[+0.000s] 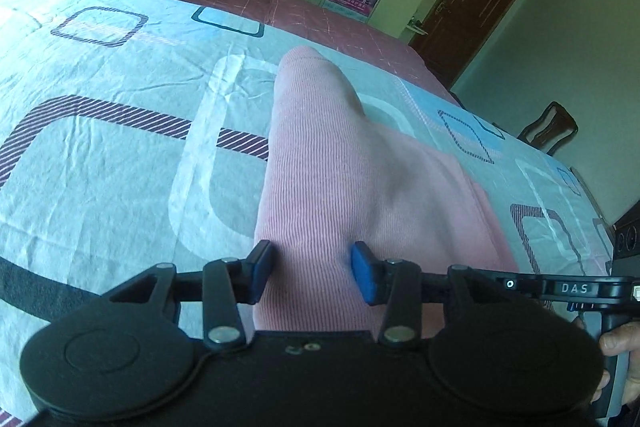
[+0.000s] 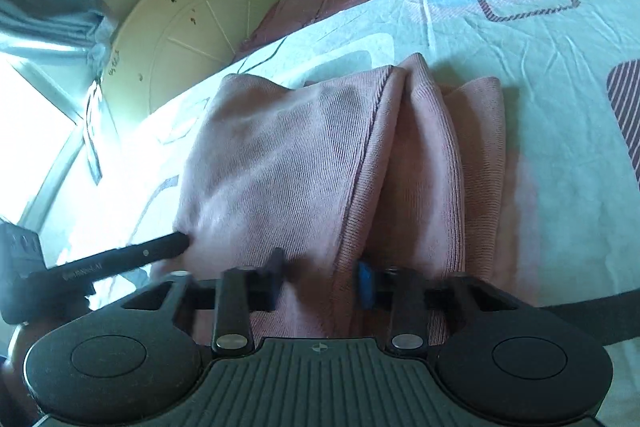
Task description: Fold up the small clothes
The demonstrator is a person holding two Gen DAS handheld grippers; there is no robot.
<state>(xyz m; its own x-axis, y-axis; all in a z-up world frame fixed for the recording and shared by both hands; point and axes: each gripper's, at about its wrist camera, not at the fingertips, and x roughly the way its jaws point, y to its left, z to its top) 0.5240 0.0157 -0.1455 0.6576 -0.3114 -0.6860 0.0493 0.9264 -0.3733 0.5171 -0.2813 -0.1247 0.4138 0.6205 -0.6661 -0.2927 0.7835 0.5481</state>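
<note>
The pink ribbed garment (image 1: 320,163) lay between the left gripper's (image 1: 314,273) part-open jaws, pads flanking a fold without clearly pinching it. The right gripper (image 2: 322,273) stood narrowly parted astride a seamed edge; whether it gripped, I could not tell. The cloth sat partly folded on the patterned bedsheet (image 1: 100,147). Folding well probably meant pinching both corners evenly and keeping the edges aligned.

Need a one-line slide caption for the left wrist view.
Left gripper over a folded pink ribbed garment on a patterned bedsheet, jaws apart either side of the fabric.
</note>
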